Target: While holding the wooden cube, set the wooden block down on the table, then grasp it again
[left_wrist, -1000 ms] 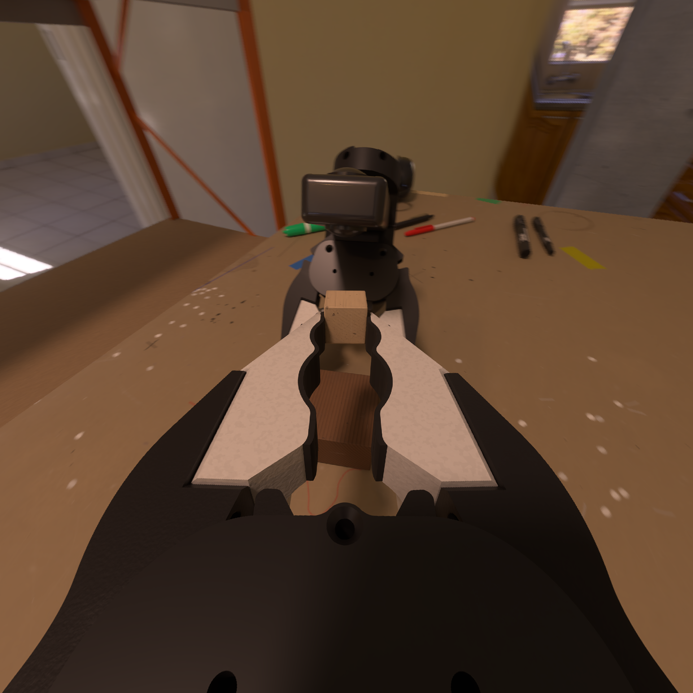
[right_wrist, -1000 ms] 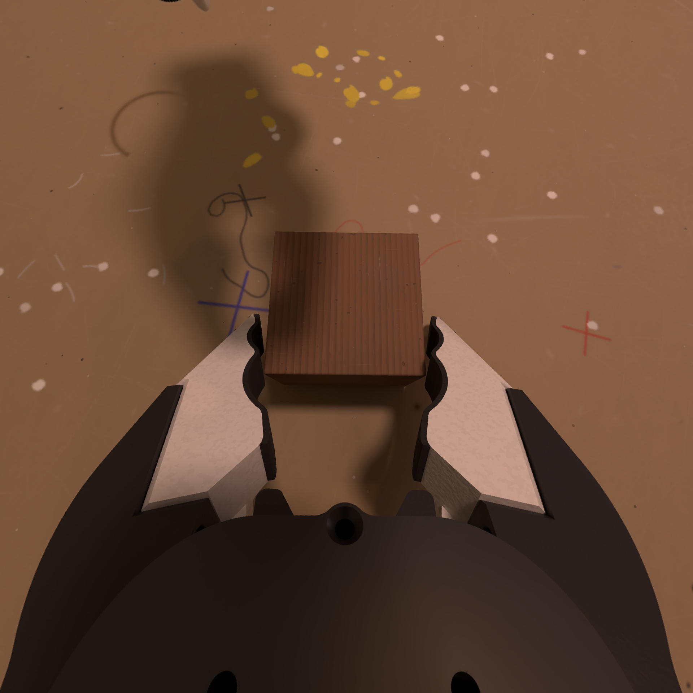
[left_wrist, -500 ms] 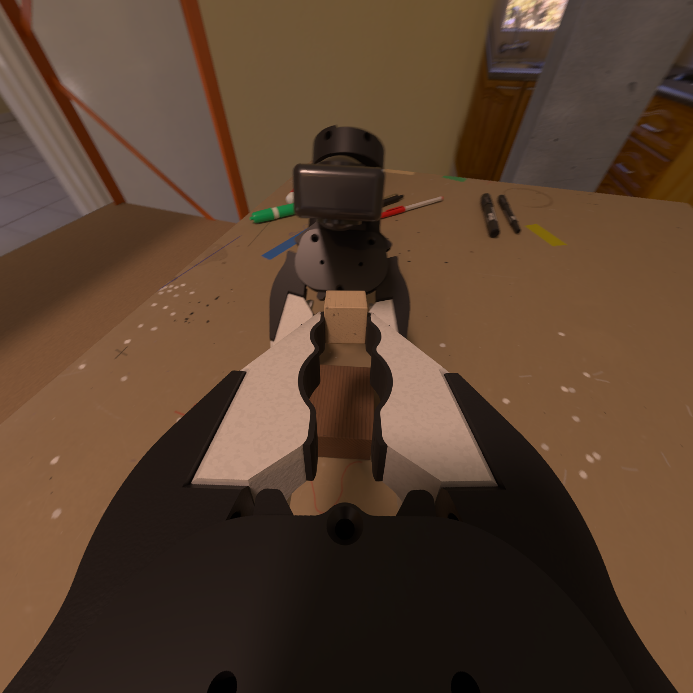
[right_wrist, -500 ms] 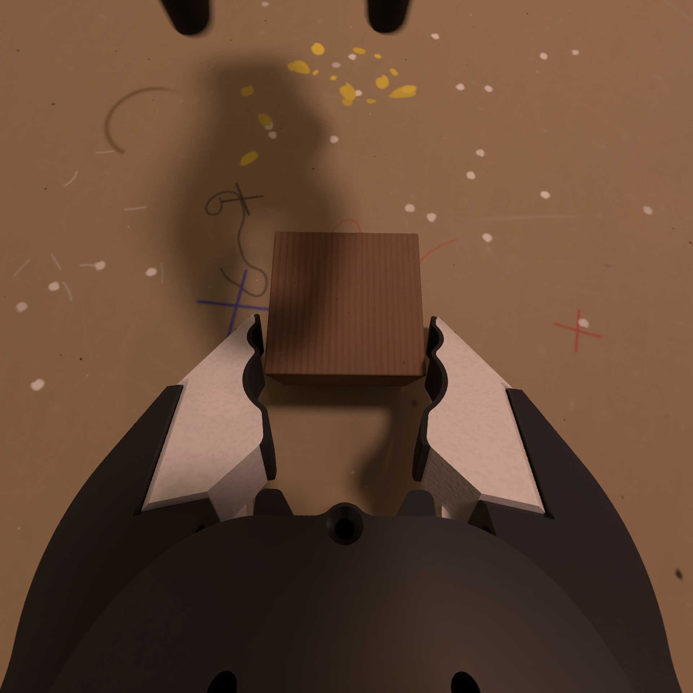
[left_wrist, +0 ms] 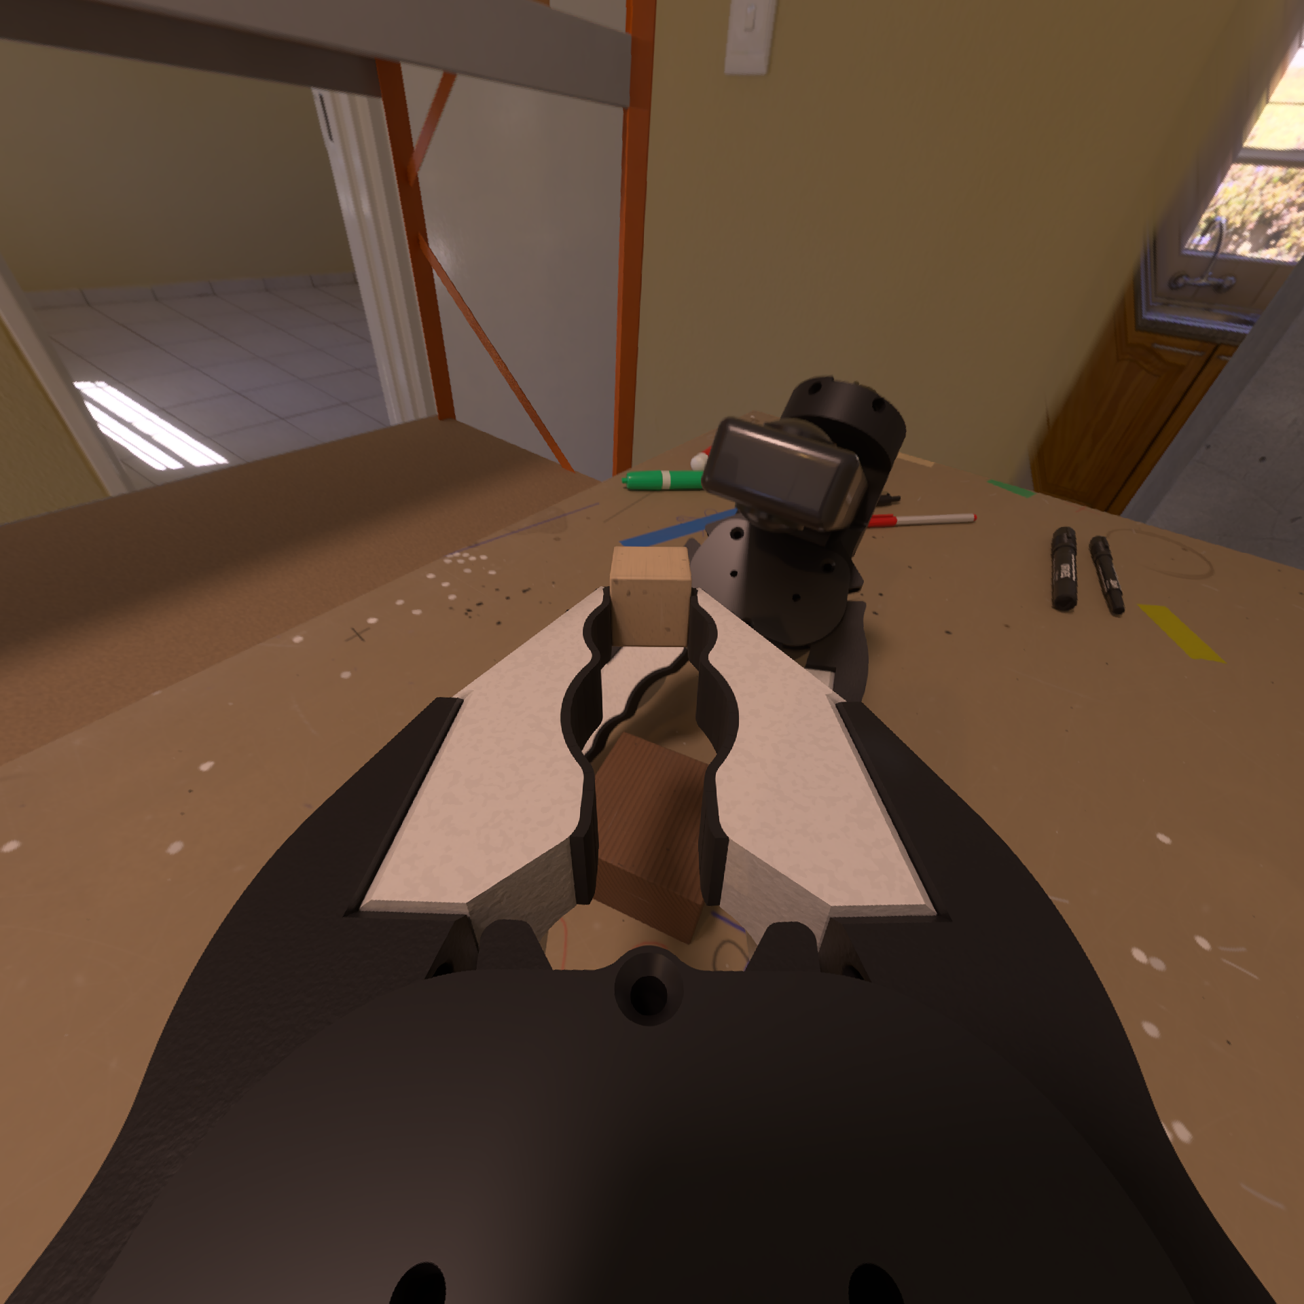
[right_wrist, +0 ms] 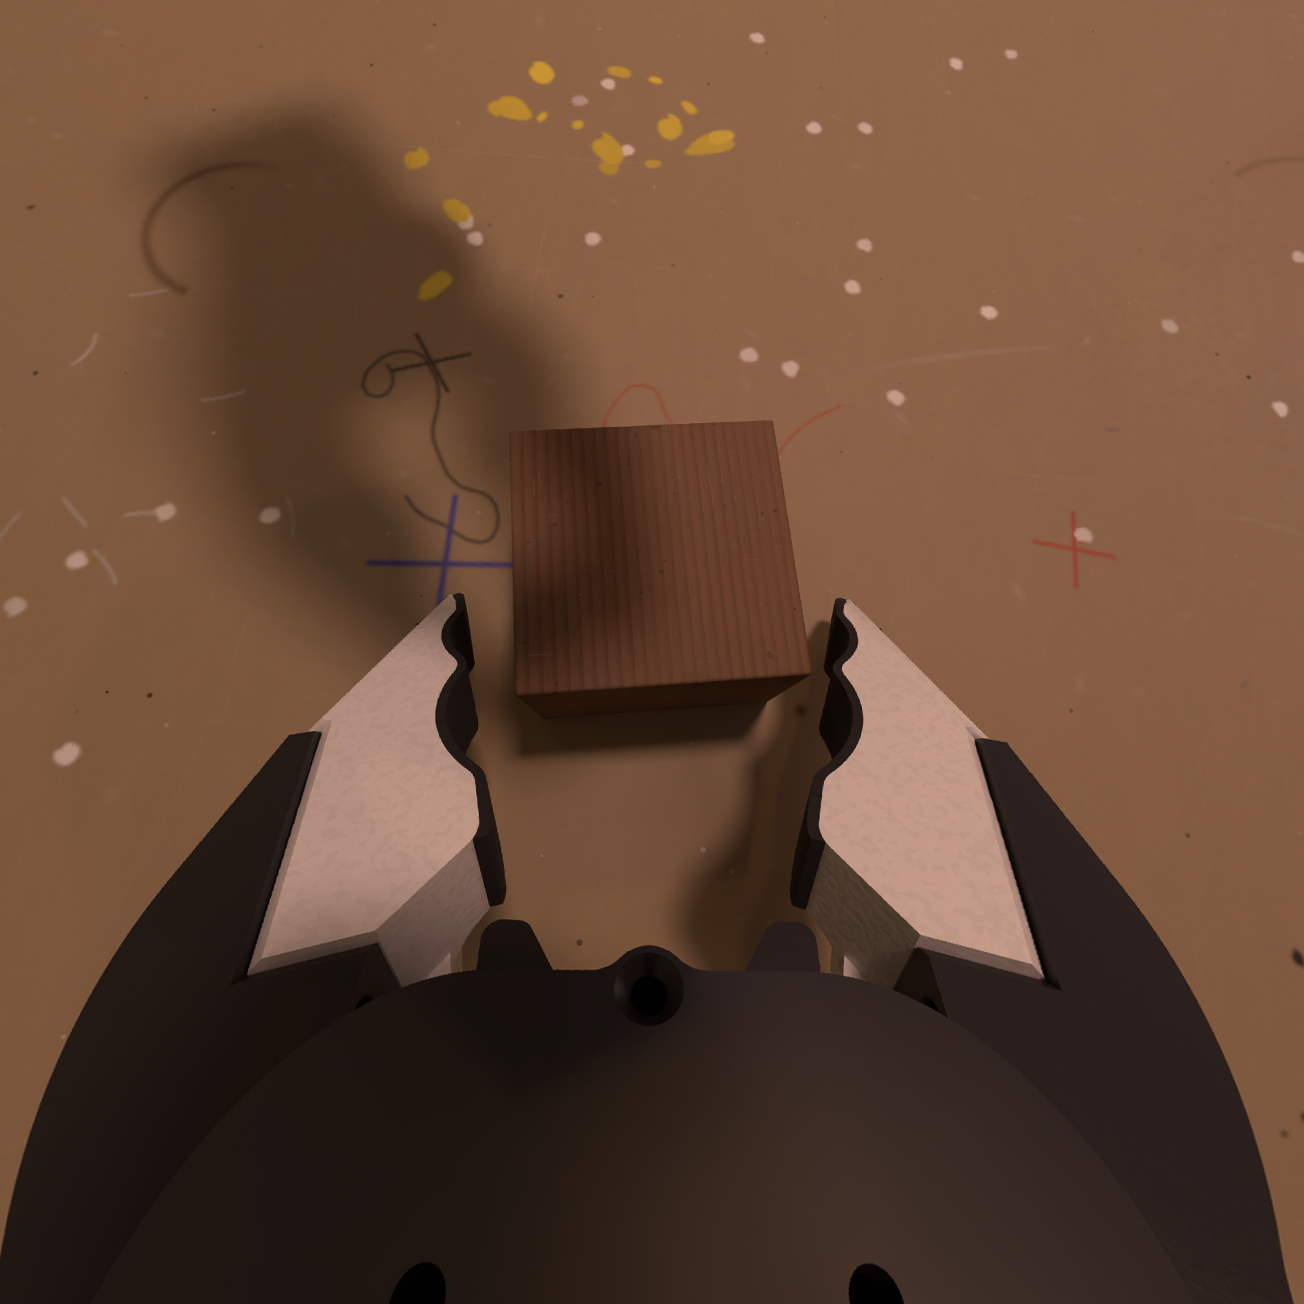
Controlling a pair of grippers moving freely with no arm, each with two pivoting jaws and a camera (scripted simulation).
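My left gripper (left_wrist: pixel 649 614) is shut on a small pale wooden cube (left_wrist: pixel 649 607) at its fingertips, held above the table. The dark brown wooden block (right_wrist: pixel 653 561) lies flat on the table; in the left wrist view the block (left_wrist: pixel 649 840) shows below, between my fingers. My right gripper (right_wrist: pixel 646 621) is open, its fingertips on either side of the block's near end with a gap on each side, not touching it. The right gripper's body (left_wrist: pixel 797 515) also shows in the left wrist view, beyond the cube.
The brown table (right_wrist: pixel 1023 705) is speckled with paint spots and pen marks. At its far side lie a green marker (left_wrist: pixel 663 480), a red pen (left_wrist: pixel 924 521) and two black markers (left_wrist: pixel 1083 573). An orange frame post (left_wrist: pixel 631 233) stands behind the table edge.
The right gripper has opened and let go of the block, which now rests on the table. The left gripper, still holding the cube, has shifted and turned so the right gripper appears further right.
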